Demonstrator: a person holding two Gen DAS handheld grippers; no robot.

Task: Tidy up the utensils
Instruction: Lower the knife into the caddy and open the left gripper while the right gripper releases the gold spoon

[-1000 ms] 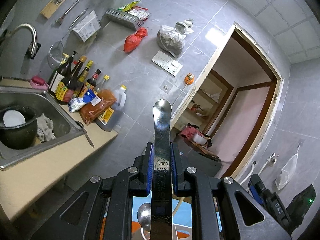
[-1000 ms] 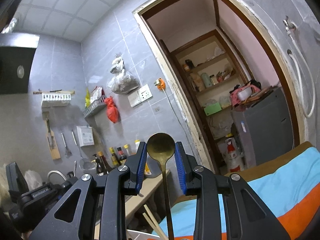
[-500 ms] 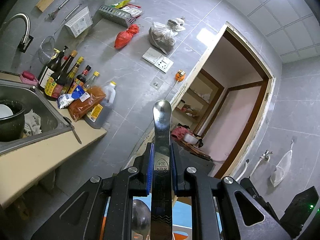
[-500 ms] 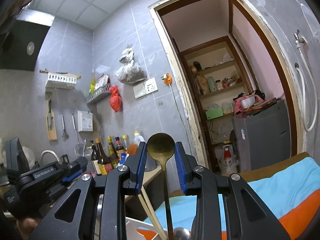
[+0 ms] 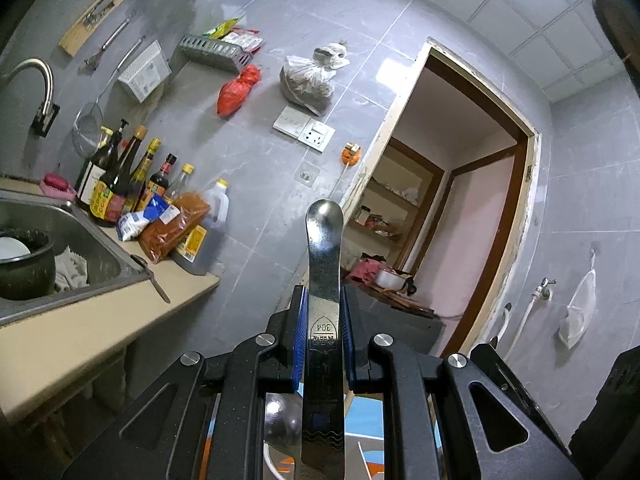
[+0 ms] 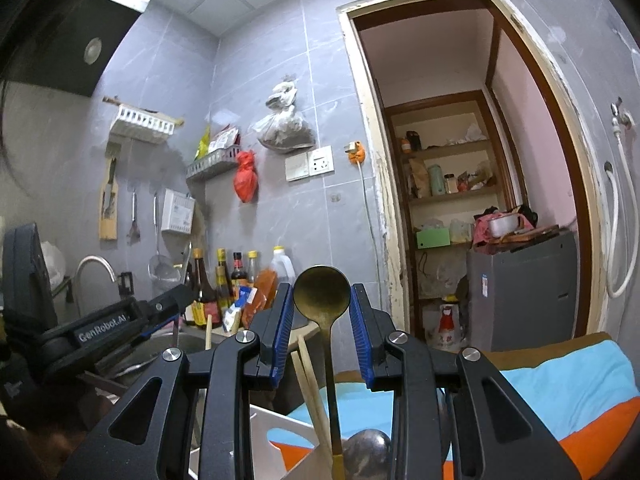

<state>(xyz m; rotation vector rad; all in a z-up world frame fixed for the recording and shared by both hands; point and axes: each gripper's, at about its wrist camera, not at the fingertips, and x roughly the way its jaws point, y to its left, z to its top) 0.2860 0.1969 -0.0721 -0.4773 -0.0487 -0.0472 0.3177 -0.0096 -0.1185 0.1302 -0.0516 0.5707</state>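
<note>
home kitchen | sink (image 5: 96, 248) | sauce bottles (image 5: 116, 184) | tiled wall (image 5: 260, 184)

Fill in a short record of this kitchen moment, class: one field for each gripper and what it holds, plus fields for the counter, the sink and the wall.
left gripper: shut on steel utensil handle, stamped end pointing away from camera
right gripper: brass spoon stands between its fingers; contact with the pads unclear
below right gripper: wooden chopsticks in a white holder
counter: sauce bottles grouped by the wall
sink: dark pot inside
wall: red bag hanging beside socket
</note>
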